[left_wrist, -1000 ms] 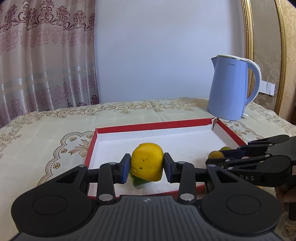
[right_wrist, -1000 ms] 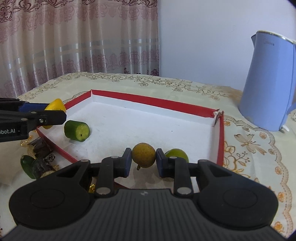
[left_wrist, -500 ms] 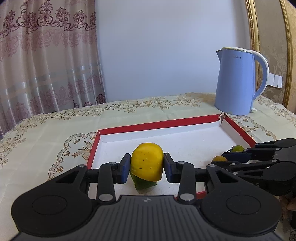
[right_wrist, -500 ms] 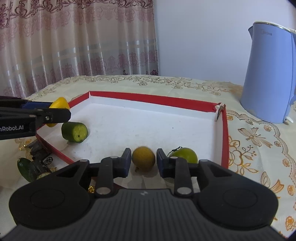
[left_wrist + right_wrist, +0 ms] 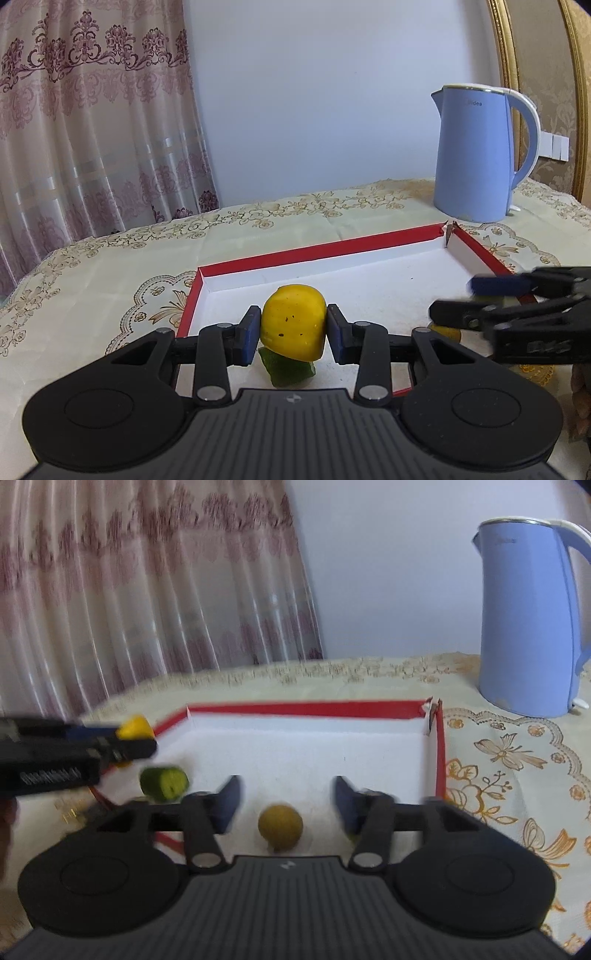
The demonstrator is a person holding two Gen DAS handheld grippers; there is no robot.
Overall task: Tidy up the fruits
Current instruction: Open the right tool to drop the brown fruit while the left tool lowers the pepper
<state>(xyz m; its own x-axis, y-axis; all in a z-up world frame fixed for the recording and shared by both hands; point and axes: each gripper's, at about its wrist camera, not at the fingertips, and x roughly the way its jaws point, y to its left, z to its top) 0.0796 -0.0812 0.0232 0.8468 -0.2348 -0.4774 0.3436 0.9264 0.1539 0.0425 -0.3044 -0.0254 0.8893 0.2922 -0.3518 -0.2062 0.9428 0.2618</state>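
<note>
Since the earlier frame, the right gripper (image 5: 286, 805) has been spread wide, its jaws just opening, and the round brownish-yellow fruit (image 5: 280, 826) has been left lying free between them on the white floor of the red-rimmed tray (image 5: 306, 709). A green cut piece (image 5: 164, 783) is seen to the left in the tray. From the left wrist view, the yellow fruit (image 5: 293, 322) is pinched by the left gripper (image 5: 291, 334) above the tray's near edge, over that green piece.
</note>
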